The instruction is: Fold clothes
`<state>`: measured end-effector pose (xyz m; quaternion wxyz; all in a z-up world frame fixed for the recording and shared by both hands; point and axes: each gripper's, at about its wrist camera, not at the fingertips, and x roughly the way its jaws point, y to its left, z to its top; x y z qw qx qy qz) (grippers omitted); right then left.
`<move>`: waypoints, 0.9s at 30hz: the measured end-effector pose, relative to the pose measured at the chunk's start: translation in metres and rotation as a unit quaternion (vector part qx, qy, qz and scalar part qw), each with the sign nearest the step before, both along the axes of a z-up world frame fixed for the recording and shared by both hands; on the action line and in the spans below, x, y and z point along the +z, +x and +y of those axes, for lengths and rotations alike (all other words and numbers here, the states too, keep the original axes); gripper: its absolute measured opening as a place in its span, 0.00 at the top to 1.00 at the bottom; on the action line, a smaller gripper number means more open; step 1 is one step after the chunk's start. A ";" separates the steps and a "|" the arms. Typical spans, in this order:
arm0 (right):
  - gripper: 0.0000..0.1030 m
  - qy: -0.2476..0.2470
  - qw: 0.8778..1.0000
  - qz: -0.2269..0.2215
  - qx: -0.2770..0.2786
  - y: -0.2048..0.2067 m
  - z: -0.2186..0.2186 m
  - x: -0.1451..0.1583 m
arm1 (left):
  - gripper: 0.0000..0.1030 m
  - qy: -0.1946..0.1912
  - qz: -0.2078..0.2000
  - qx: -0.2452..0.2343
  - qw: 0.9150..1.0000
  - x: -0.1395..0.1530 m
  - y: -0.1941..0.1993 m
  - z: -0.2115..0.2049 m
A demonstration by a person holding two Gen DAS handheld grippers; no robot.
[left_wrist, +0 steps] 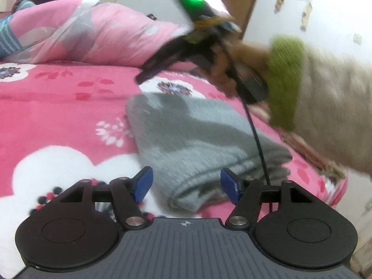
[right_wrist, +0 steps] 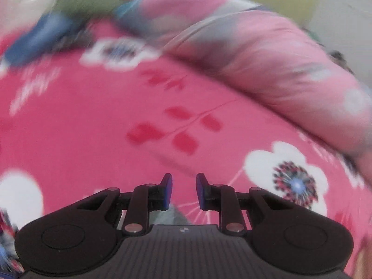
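The grey knit garment [left_wrist: 197, 144] lies folded into a compact bundle on the pink floral bedspread [left_wrist: 58, 107]. Just before it the left gripper [left_wrist: 186, 186] hangs spread and empty; above it the right gripper [right_wrist: 184, 190], parted, holds nothing, likely clearing away.

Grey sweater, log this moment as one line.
grey sweater: folded on bed | left gripper: open, empty | right gripper: open, empty

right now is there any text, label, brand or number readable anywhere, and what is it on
None can be read.
The left gripper base bears only a small crosshair mark, not text.
The right gripper base has a similar mark, too blurred to read.
The grey folded garment shows no label.
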<state>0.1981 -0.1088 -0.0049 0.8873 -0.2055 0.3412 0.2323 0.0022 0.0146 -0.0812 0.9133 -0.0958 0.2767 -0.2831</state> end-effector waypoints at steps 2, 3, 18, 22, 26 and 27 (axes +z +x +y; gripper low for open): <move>0.77 0.049 0.998 -0.006 -0.034 -0.010 -0.023 0.010 | 0.30 -0.014 0.009 0.003 1.000 0.002 0.009 0.005; 0.77 0.072 0.996 -0.007 -0.049 -0.020 -0.035 0.015 | 0.29 -0.021 0.013 0.005 1.000 0.002 0.013 0.008; 0.55 0.336 0.896 0.045 -0.286 -0.159 -0.201 -0.013 | 0.28 -0.036 0.082 -0.037 0.995 0.000 0.025 -0.006; 0.55 0.388 0.871 0.059 -0.294 -0.195 -0.214 -0.028 | 0.28 0.000 0.073 -0.041 0.996 0.005 0.010 -0.012; 0.55 0.424 0.852 0.061 -0.301 -0.224 -0.222 -0.037 | 0.27 0.042 0.060 -0.024 0.997 0.015 0.000 -0.014; 0.55 0.429 0.849 0.058 -0.303 -0.229 -0.223 -0.037 | 0.27 0.055 0.057 -0.017 0.997 0.017 -0.001 -0.015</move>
